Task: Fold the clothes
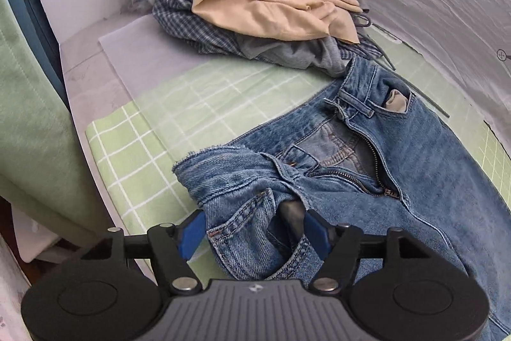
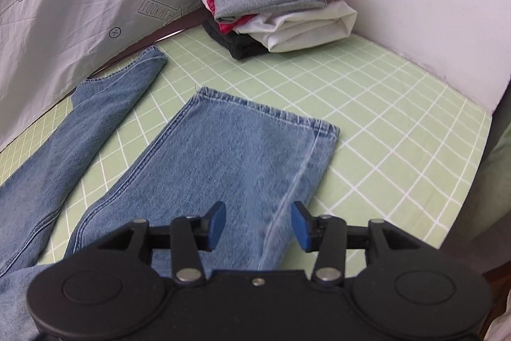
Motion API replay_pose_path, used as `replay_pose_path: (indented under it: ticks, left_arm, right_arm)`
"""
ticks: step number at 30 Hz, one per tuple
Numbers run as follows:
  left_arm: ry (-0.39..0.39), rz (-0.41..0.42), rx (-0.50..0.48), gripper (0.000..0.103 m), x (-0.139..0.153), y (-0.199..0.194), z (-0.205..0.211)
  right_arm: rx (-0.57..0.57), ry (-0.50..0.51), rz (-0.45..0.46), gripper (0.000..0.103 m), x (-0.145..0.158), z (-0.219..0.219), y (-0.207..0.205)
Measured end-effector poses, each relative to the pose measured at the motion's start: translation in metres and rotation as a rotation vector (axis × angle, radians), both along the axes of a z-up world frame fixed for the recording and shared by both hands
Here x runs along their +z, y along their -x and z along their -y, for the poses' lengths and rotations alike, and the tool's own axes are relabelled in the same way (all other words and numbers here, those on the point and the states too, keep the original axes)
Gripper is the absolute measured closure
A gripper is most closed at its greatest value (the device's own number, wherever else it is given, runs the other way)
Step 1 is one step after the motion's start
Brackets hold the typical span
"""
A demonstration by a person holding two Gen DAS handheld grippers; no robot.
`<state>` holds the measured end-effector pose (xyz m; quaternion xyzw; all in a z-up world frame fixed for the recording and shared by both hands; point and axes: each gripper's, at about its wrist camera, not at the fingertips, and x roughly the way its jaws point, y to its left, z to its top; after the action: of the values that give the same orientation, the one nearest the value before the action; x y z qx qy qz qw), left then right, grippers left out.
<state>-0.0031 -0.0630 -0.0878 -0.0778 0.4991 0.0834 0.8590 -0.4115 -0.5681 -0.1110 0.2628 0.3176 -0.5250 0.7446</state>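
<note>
Blue jeans (image 1: 399,168) lie on the green checked sheet (image 1: 134,155), waist toward the left wrist camera and zip undone. The near waist corner (image 1: 230,178) is bunched and folded over. My left gripper (image 1: 254,232) is open wide, with the front pocket's denim (image 1: 246,232) between its blue pads (image 1: 191,234). In the right wrist view the two legs spread apart: one (image 2: 242,149) straight ahead and the other (image 2: 80,123) off to the left. My right gripper (image 2: 258,224) hovers open just over the nearer leg, holding nothing.
A loose heap of tan, plaid and grey clothes (image 1: 271,11) lies beyond the jeans' waist. A folded stack (image 2: 278,8) sits in the far corner by the white wall (image 2: 431,5). A printed grey cloth (image 2: 64,5) hangs along the bed's far side. A green cushion (image 1: 28,117) stands at the left.
</note>
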Motion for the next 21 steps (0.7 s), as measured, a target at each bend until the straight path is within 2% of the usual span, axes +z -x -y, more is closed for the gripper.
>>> replay_pose_path:
  ticks: [6,11,17,21]
  left_arm:
    - [-0.044,0.070,0.044,0.026,0.017,0.004,0.012]
    - [-0.057,0.102,-0.001,0.023,0.020,0.009,0.029]
    - [-0.021,0.068,-0.076,0.020,-0.001,0.011,0.076]
    - [-0.001,-0.015,-0.136,0.018,-0.035,0.008,0.111]
  right_arm:
    - [0.089,0.050,-0.054,0.031,-0.002,0.025,-0.022]
    - [0.162,0.086,-0.096,0.021,-0.005,0.047,-0.040]
    - [0.249,0.117,-0.144,0.017,-0.013,0.077,-0.063]
    - [0.307,0.113,-0.172,0.016,-0.026,0.102,-0.081]
